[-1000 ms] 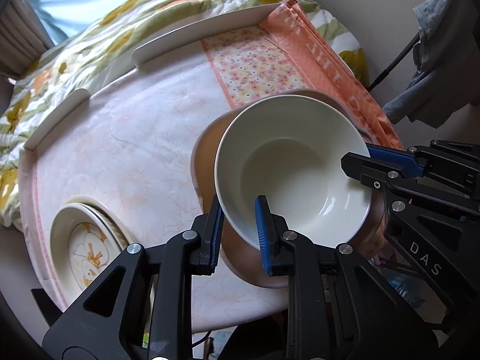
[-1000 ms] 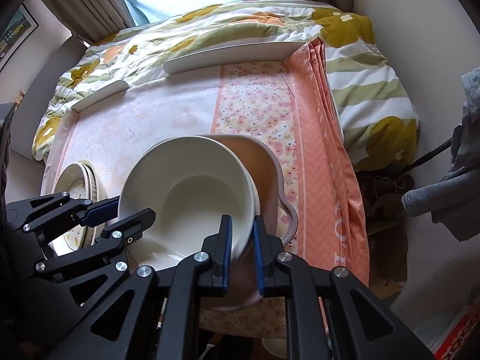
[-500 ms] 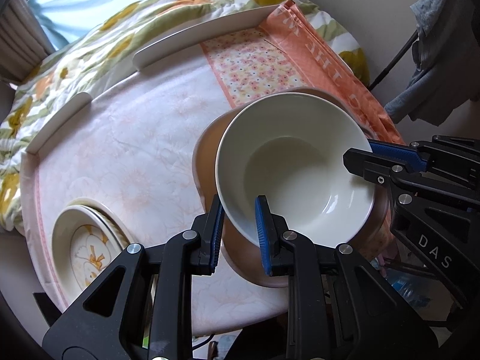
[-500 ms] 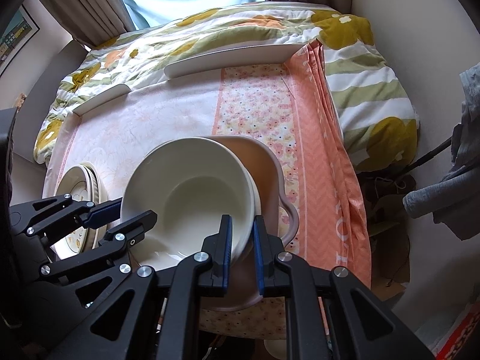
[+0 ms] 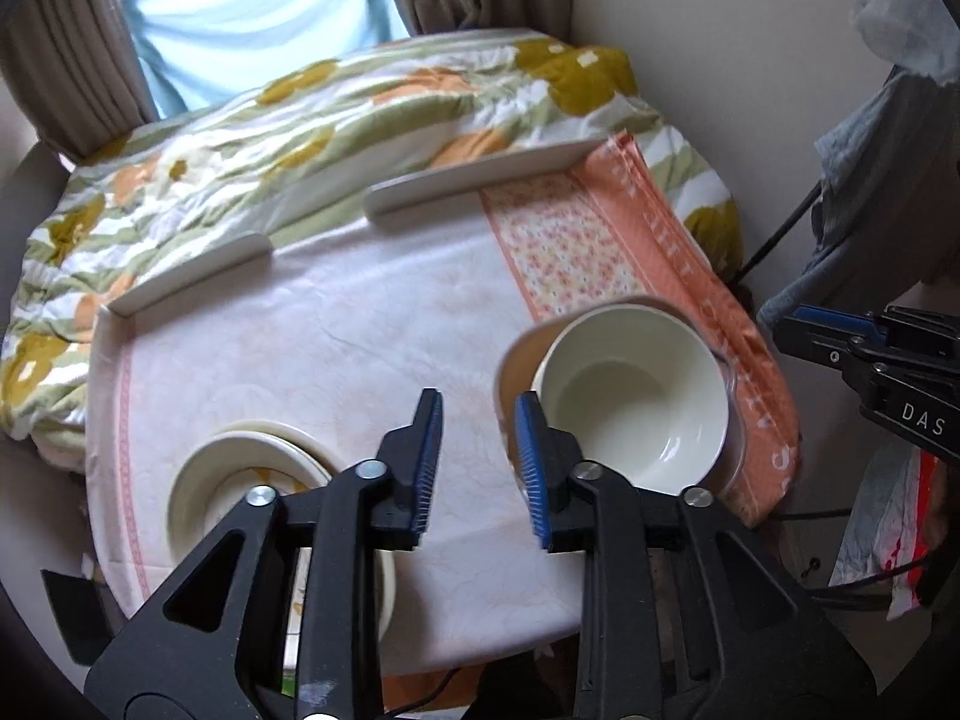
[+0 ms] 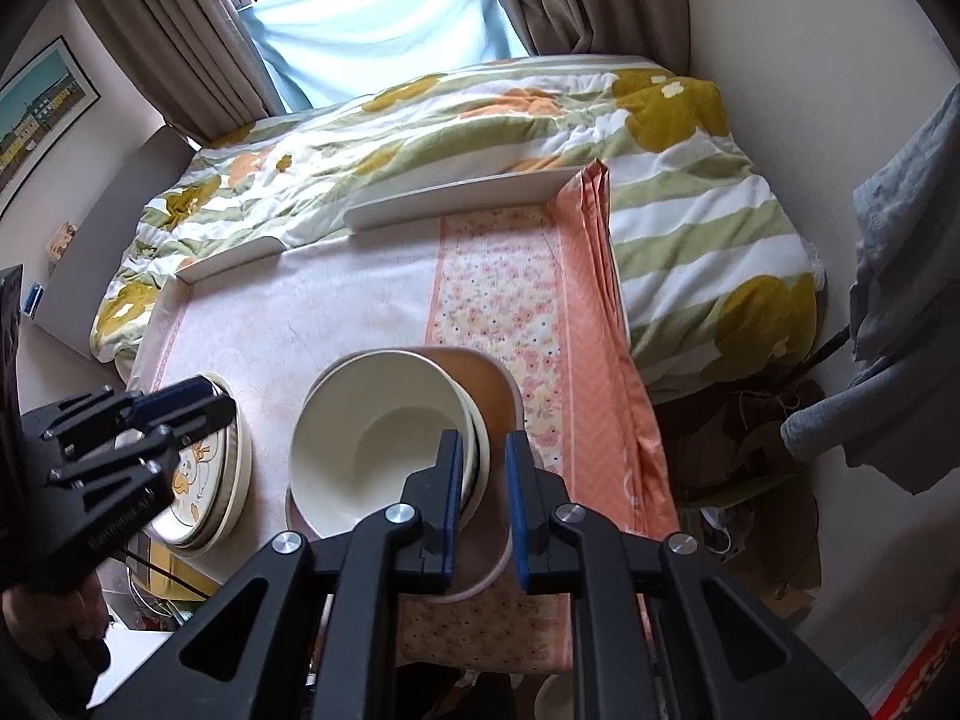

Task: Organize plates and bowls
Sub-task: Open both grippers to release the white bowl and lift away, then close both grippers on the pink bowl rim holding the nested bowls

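I have nested the cream bowl [image 6: 384, 438] in the brown dish [image 6: 489, 396], right of the stacked plates [image 6: 210, 480]. Both my left gripper [image 5: 477, 450] and right gripper [image 6: 483, 504] have just been opening and are empty; little seems left.

On the worktop: two nested cream ceramic bowls [image 6: 372, 438], one brown handled dish [image 6: 489, 390] under them, and a stack of at least two cream patterned plates [image 6: 210, 480]. Two black grippers.

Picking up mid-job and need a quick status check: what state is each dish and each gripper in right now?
Cream bowl: released, upright, nested in the bowl stack on the brown plate.
Brown plate: flat on the table, under the bowls.
Patterned plates: stacked, untouched.
Left gripper: jaws just opened, empty.
Right gripper: jaws just opened, nothing gripped.
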`<action>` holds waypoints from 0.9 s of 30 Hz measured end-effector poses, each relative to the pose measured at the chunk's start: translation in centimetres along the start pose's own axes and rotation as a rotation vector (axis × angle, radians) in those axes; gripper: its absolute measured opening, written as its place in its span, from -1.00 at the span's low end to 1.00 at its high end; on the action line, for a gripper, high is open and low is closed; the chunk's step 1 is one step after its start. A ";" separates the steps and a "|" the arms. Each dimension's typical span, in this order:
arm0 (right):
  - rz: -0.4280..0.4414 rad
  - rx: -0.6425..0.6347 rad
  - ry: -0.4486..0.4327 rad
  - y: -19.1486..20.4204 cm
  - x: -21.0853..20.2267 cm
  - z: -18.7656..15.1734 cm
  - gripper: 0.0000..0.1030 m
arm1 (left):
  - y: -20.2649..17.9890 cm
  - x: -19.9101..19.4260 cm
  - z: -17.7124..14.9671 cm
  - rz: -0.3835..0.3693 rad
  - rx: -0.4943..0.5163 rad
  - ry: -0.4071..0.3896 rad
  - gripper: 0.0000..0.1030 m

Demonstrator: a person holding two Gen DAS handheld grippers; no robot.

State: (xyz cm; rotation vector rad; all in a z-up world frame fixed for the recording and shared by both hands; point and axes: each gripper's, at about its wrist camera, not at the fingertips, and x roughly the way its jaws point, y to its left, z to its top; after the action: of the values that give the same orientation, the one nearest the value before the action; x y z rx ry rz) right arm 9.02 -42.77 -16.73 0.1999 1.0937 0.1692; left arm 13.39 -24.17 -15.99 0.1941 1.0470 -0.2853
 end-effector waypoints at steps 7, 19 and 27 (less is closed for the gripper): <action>-0.006 -0.145 -0.061 0.0 -3.6 -0.4 0.99 | 2.1 -3.2 -1.7 0.007 0.078 -0.086 0.99; -0.117 -0.248 0.248 -0.3 3.2 -3.2 0.98 | -0.1 5.1 -4.9 -0.152 0.067 0.187 0.93; -0.104 -0.240 0.342 -0.8 7.6 -3.1 0.57 | -1.3 9.5 -5.4 -0.135 0.088 0.325 0.80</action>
State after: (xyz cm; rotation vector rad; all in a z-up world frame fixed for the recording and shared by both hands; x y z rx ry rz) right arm 9.68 -41.58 -24.86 -0.1056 1.4087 0.2455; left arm 12.91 -25.15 -26.92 0.2555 1.3739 -0.4322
